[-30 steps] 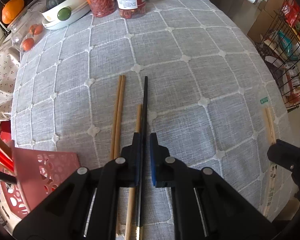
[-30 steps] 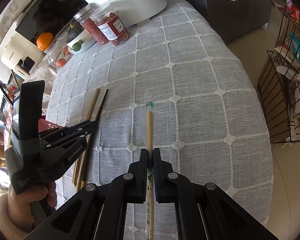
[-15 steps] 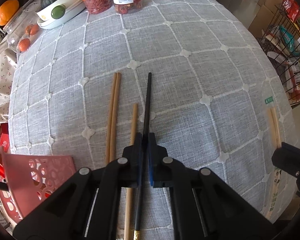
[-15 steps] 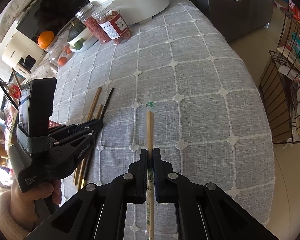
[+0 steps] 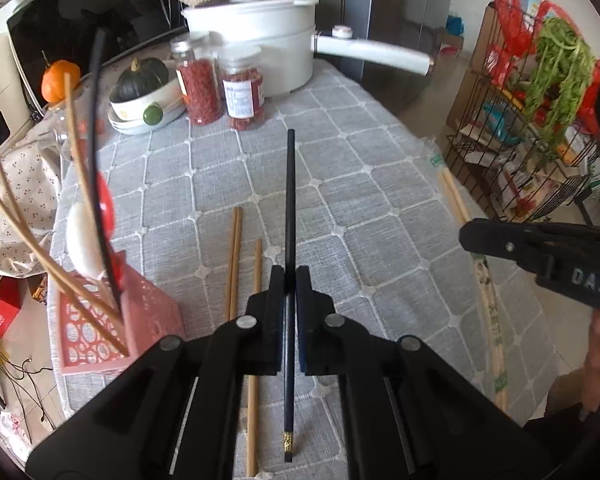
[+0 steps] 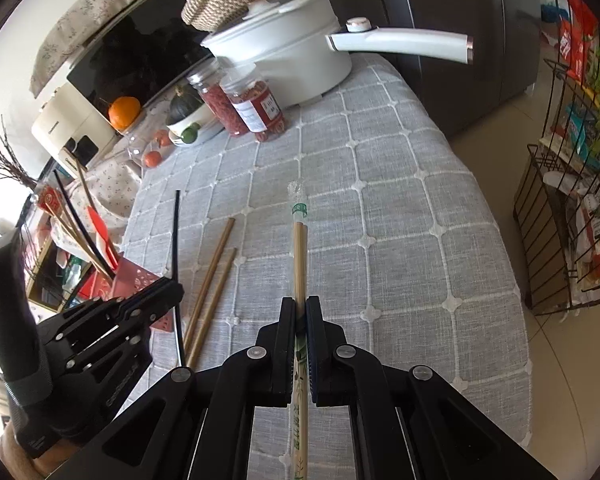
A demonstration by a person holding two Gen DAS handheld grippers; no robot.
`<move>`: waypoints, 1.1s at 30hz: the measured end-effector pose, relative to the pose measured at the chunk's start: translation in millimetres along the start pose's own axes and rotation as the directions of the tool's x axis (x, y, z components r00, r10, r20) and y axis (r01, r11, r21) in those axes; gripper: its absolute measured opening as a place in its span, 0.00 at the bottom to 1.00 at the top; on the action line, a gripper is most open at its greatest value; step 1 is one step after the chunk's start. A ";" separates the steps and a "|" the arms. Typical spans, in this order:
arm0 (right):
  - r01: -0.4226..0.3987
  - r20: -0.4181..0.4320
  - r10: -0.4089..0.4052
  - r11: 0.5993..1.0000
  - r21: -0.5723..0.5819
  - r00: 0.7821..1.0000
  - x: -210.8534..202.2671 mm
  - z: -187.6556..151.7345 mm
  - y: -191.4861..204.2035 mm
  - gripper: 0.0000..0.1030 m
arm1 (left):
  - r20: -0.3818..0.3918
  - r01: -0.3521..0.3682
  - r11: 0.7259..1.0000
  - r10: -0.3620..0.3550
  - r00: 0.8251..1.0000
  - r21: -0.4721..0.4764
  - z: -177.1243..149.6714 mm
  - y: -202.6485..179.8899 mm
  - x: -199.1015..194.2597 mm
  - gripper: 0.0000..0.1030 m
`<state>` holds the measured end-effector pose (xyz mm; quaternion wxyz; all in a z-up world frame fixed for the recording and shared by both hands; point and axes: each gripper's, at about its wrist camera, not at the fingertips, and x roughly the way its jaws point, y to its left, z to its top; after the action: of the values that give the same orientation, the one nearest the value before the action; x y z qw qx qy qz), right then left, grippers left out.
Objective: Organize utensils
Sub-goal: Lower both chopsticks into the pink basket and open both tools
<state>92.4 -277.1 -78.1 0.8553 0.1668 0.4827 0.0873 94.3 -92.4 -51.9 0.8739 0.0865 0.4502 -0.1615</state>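
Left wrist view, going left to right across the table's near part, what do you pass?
Pink basket → pair of wooden chopsticks → single wooden chopstick → black chopstick in the left gripper → wrapped chopsticks in the right gripper.

The left hand-held gripper (image 5: pixel 291 280) clamps a slim black chopstick (image 5: pixel 290 184) pointing toward twelve o'clock above the grey quilted table (image 5: pixel 380 208). Three tan wooden chopsticks (image 5: pixel 234 256) lie at its nine o'clock. A pink perforated plastic basket (image 5: pixel 100 328) of utensils sits at eight o'clock.

Bright daylight, soft shadows, motion blur at left (left wrist view), fisheye-bent dark edges
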 end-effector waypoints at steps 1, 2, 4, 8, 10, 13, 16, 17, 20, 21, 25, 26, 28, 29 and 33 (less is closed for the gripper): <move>-0.005 0.022 0.005 1.000 -0.009 1.000 -5.2 -0.3 4.0 0.05 | 0.026 0.011 1.000 -0.011 1.000 -0.004 -0.8 3.4 -11.2 0.06; -0.011 0.043 0.012 1.000 -0.018 0.999 -10.2 0.3 7.9 0.05 | 0.053 0.021 1.000 -0.021 0.998 -0.009 -2.1 7.1 -22.6 0.06; -0.019 0.091 0.022 0.999 -0.039 0.996 -21.0 -0.6 15.9 0.05 | 0.107 0.040 0.999 -0.038 0.994 -0.020 -3.3 16.0 -42.1 0.06; -0.025 0.187 0.039 0.997 -0.077 0.982 -40.1 -3.0 33.0 0.05 | 0.228 0.070 0.997 -0.058 0.972 -0.043 -5.9 31.8 -82.6 0.06; -0.023 0.232 0.045 0.995 -0.095 0.972 -48.8 -3.7 39.9 0.05 | 0.283 0.089 0.995 -0.072 0.956 -0.050 -5.9 38.1 -103.1 0.06; -0.023 0.287 0.056 0.993 -0.118 0.956 -56.9 -2.6 51.1 0.05 | 0.369 0.102 0.993 -0.074 0.927 -0.057 -4.5 49.4 -133.4 0.06; -0.028 0.318 0.067 0.992 -0.126 0.946 -59.0 0.3 60.4 0.05 | 0.433 0.121 0.990 -0.077 0.898 -0.076 -2.7 63.3 -155.4 0.05; -0.030 0.321 0.070 0.991 -0.129 0.945 -58.0 1.2 63.2 0.05 | 0.451 0.128 0.988 -0.076 0.889 -0.086 -2.7 69.2 -162.4 0.05; -0.039 0.315 0.081 0.990 -0.137 0.946 -51.6 3.1 72.8 0.05 | 0.488 0.135 0.985 -0.064 0.871 -0.111 -3.9 84.2 -176.2 0.05; -0.041 0.312 0.084 0.989 -0.140 0.946 -48.9 3.6 76.1 0.05 | 0.496 0.133 0.984 -0.056 0.866 -0.122 -4.7 89.7 -179.1 0.05; -0.057 0.316 0.103 0.987 -0.151 0.943 -42.7 3.8 87.5 0.05 | 0.503 0.108 0.978 -0.004 0.864 -0.177 -7.4 109.8 -178.0 0.05; -0.062 0.319 0.109 0.986 -0.154 0.941 -41.7 3.6 90.2 0.05 | 0.498 0.095 0.977 0.012 0.867 -0.189 -9.0 113.1 -175.8 0.05; -0.072 0.326 0.121 0.985 -0.159 0.937 -39.9 3.8 95.5 0.05 | 0.492 0.068 0.975 0.045 0.870 -0.210 -10.9 120.1 -167.5 0.05; -0.076 0.328 0.126 0.984 -0.162 0.936 -38.5 4.2 97.9 0.05 | 0.486 0.049 0.976 0.061 0.872 -0.210 -11.8 121.4 -164.2 0.05; -0.089 0.328 0.142 0.981 -0.172 0.934 -33.1 5.1 108.4 0.05 | 0.436 0.018 0.974 0.086 0.896 -0.228 -13.5 131.2 -141.5 0.05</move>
<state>80.9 -187.6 -9.1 0.9292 0.1406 0.3096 0.1446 54.5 62.9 56.4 0.9602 -0.0446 0.2533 -0.1093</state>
